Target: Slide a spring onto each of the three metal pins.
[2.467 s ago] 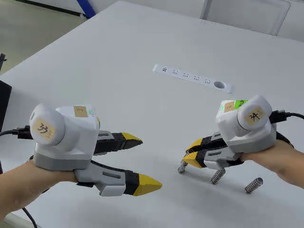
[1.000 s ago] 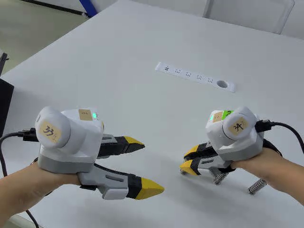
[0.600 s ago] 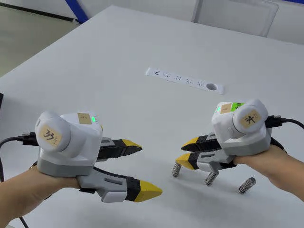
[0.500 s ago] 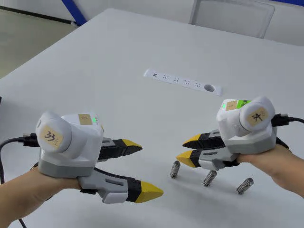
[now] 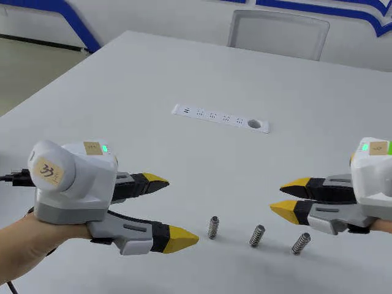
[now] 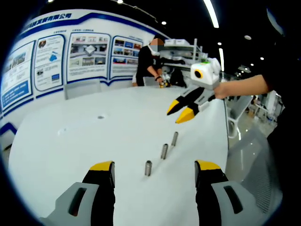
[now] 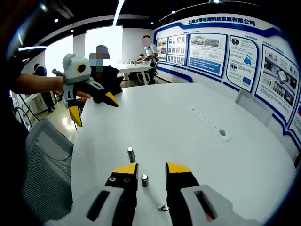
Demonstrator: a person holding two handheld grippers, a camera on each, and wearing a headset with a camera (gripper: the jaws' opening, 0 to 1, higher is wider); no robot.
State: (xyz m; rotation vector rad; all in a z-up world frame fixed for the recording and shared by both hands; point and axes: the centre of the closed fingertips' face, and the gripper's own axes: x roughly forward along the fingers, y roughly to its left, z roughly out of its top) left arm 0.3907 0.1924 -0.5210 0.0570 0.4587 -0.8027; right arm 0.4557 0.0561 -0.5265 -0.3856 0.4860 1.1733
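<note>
Three short grey coil springs stand nearly upright in a row on the white counter (image 5: pixel 184 159), close to its near edge: the left spring (image 5: pixel 213 227), the middle spring (image 5: pixel 257 235) and the right spring (image 5: pixel 301 243). They are evenly spaced and do not touch.

The left gripper (image 5: pixel 180 208) has a white and grey body, black jaws with yellow tips, a tan sticker (image 5: pixel 49 171) marked 33, a green light (image 5: pixel 105 147) and a black cable (image 5: pixel 12 178). The right gripper (image 5: pixel 277 195) looks alike.
</note>
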